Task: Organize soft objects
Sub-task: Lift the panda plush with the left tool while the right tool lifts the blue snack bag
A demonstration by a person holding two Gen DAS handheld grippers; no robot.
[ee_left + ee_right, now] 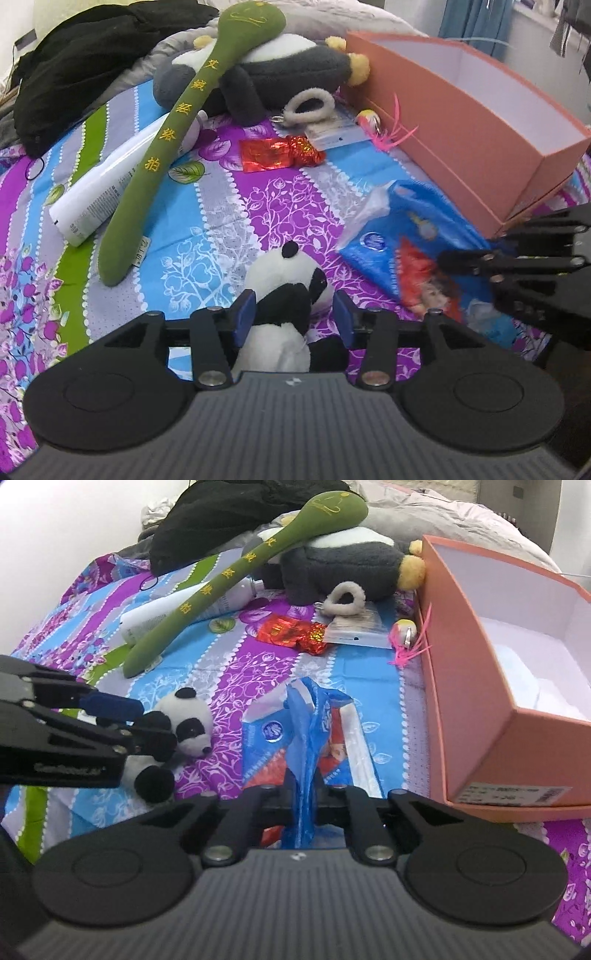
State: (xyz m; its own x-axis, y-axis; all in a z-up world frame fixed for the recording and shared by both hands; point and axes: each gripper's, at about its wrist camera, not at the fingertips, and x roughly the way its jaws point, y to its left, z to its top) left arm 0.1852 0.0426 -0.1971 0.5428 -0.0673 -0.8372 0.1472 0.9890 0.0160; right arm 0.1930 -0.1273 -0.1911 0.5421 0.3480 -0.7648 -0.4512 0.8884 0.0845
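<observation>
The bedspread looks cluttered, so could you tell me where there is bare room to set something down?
Bare bedspread lies between the green plush stick, the red foil wrapper and the small panda. A narrower strip runs between the blue plastic bag and the pink box. It is crowded near the big grey plush.

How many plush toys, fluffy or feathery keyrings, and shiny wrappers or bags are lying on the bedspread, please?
Plush toys: 3 (small panda, big grey toy, green stick)
Keyrings: 2 (beige loop, pink feathers)
Wrappers and bags: 2 (red wrapper, blue bag)
Total: 7
</observation>
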